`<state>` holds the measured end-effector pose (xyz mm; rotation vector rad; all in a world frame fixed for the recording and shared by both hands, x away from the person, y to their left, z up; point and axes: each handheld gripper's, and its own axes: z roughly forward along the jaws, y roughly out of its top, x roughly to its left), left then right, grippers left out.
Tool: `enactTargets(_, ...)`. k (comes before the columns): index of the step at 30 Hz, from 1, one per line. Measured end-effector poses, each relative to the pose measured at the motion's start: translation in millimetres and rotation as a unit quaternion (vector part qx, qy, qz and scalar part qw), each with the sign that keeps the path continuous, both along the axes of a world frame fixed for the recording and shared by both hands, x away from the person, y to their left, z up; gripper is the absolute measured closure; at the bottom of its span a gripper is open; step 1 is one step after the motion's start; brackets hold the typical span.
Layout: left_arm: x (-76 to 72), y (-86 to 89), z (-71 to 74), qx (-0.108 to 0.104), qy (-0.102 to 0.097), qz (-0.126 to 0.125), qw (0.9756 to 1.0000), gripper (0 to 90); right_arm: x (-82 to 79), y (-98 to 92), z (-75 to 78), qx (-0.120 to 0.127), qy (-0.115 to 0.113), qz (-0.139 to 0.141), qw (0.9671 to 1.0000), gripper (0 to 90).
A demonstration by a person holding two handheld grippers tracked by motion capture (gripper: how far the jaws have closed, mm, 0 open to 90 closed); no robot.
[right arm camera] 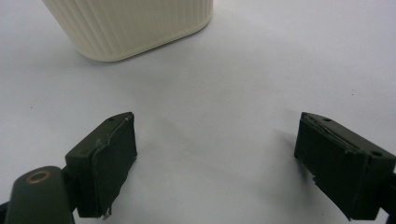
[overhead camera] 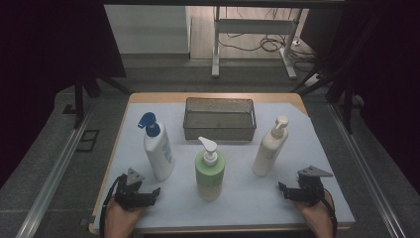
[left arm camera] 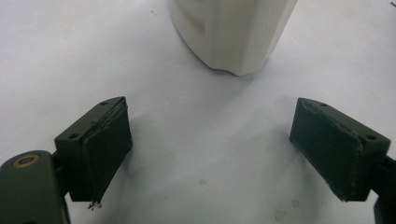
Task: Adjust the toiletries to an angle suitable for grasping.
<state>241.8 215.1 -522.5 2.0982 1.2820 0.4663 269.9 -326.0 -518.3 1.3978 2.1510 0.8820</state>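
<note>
Three pump bottles stand upright on the white table sheet (overhead camera: 247, 198). A white bottle with a blue pump (overhead camera: 158, 151) is at the left, a green bottle with a white pump (overhead camera: 210, 173) in the middle, and a cream bottle (overhead camera: 270, 148) at the right. Behind them sits a grey mesh basket (overhead camera: 218, 133). My left gripper (overhead camera: 154, 193) rests near the front edge, open and empty; the white bottle's base (left arm camera: 233, 32) stands just ahead of its jaws (left arm camera: 210, 112). My right gripper (overhead camera: 282, 189) is open and empty too, with the cream bottle's ribbed base (right arm camera: 130, 28) ahead of it (right arm camera: 217, 121).
Bare wooden table edge (overhead camera: 213, 97) shows behind the basket. Metal rails (overhead camera: 54, 168) run along both sides of the table. Beyond it stand white desk legs (overhead camera: 216, 49) and floor cables (overhead camera: 267, 44). Open sheet lies between the bottles and the front edge.
</note>
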Motion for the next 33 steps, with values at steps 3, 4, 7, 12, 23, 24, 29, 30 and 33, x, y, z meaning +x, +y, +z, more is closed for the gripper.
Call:
enactTargets(3, -0.1, 0.1, -0.2, -0.001, -0.001, 0.0, 1.0, 12.2, 0.0, -0.1, 0.0, 0.0, 0.0, 0.0, 1.0, 12.5)
enactTargets(4, -0.2, 0.2, -0.3, -0.002, -0.001, 0.0, 1.0, 12.2, 0.1, -0.2, 0.1, 0.0, 0.001, 0.0, 1.0, 12.5)
enactTargets(7, -0.3, 0.3, -0.4, -0.002, -0.002, 0.0, 1.0, 12.2, 0.2, -0.1, 0.3, 0.0, 0.002, 0.0, 1.0, 12.5)
enactTargets(12, -0.4, 0.3, -0.6, -0.003, -0.002, 0.001, 1.0, 12.2, 0.4, 0.0, 0.6, 0.0, 0.003, 0.0, 1.0, 12.7)
enactTargets(23, -0.5, 0.3, -0.7, -0.003, -0.003, 0.001, 1.0, 12.2, 0.6, -0.4, 1.7, 0.001, 0.004, 0.0, 1.0, 15.1)
enactTargets(24, -0.5, 0.3, -0.7, -0.003, -0.003, 0.001, 1.0, 12.2, 0.6, -0.5, 1.8, 0.001, 0.004, 0.0, 1.0, 15.6)
enactTargets(29, -0.5, 0.4, -0.7, -0.003, -0.003, 0.001, 1.0, 12.2, 0.1, -2.4, 3.7, 0.005, 0.004, 0.001, 1.0, 23.8)
enactTargets(30, -0.5, 0.4, -0.7, -0.003, -0.003, 0.001, 1.0, 12.2, 0.1, -3.0, 4.1, 0.005, 0.005, 0.0, 1.0, 25.4)
enactTargets(33, -0.5, 0.4, -0.7, -0.003, -0.003, 0.001, 1.0, 12.2, 0.1, -5.4, 5.9, 0.016, 0.007, 0.0, 0.9998, 28.6)
